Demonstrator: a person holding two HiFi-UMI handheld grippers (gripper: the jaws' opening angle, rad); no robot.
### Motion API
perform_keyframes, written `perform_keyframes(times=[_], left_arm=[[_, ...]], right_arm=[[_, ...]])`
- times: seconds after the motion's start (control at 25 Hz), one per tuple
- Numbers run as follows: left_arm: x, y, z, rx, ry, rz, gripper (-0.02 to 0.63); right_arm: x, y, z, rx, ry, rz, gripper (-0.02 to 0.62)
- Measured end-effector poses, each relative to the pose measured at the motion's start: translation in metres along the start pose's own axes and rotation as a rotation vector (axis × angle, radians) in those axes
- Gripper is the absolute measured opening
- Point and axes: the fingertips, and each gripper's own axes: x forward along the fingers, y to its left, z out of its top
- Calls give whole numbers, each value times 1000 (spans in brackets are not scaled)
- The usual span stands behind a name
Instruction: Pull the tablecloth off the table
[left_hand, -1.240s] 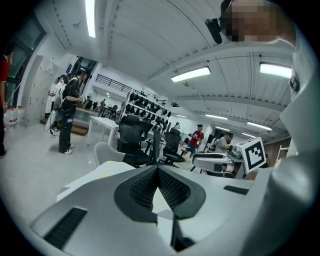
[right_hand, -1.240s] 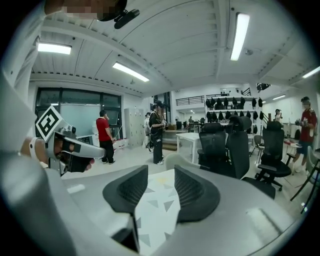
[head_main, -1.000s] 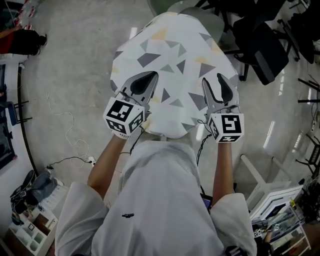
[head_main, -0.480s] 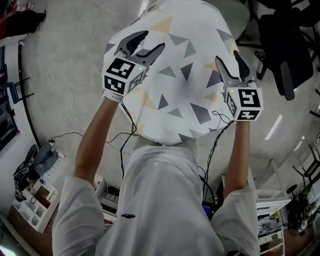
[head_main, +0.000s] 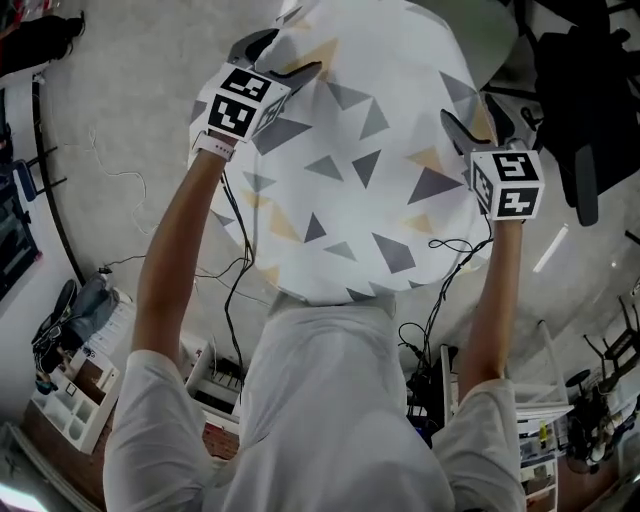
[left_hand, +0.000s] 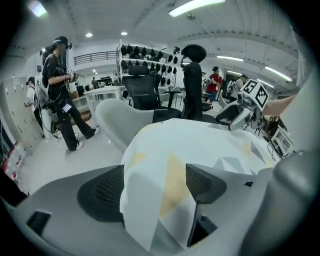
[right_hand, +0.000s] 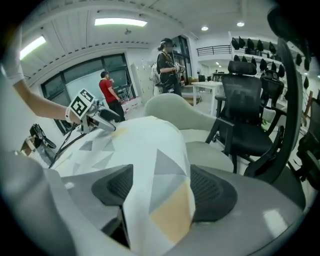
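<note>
- The cloth (head_main: 350, 170) lies spread over the table (head_main: 492, 32) and fills the middle of my head view. Only a pale sliver of table top shows bare at 1 o'clock.
- It is white, scattered with triangles in light grey, dark grey and pale yellow, and its outline is rounded.
- Its 6 o'clock edge runs up against my shirt (head_main: 330, 400). The top looks mostly flat, with soft creases near the rim.
- My left gripper (head_main: 285, 55) sits at the cloth's 11 o'clock edge. Its jaws have just been opening and now stand wide. A raised fold of cloth with a yellow triangle stands between the pads, which do not pinch it.
- My right gripper (head_main: 472, 112) sits at the cloth's 2 o'clock edge. Its jaws have also just been opening and stand wide. A fold showing one grey and one tan triangle humps up between them.
- A black chair (head_main: 580, 90) stands further out at 2 o'clock, beyond the table.
</note>
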Motion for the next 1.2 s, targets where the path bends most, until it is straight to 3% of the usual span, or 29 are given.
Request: perform_keyframes(times=[0.16, 0.36, 0.48, 0.6, 0.76, 0.84, 0.92, 1.0, 1.2], left_arm=[[16, 9, -10, -96, 55, -45, 376], [21, 10, -11, -113, 67, -107, 399], [21, 12, -12, -118, 66, -120, 397], [20, 12, -10, -86, 56, -105, 394], [16, 3, -9, -63, 63, -68, 359], [13, -5, -7, -44, 67, -33, 315], [7, -9, -2, -3, 73, 15, 197], [-3, -12, 4, 30, 70, 46, 124], [-52, -31, 12, 39, -12, 71, 50]], right_arm=[[16, -2, -17, -18, 116, 61, 356], [18, -2, -25, 64, 156, 113, 324], [14, -2, -21, -4, 143, 54, 295], [3, 0, -6, -94, 111, -37, 187], [-21, 17, 11, -165, 38, -56, 97], [-40, 30, 16, -194, -28, -43, 70], [-56, 44, 25, -213, -92, -34, 52], [-68, 54, 32, -230, -124, -45, 48], [-104, 75, 37, -212, -165, -81, 44]])
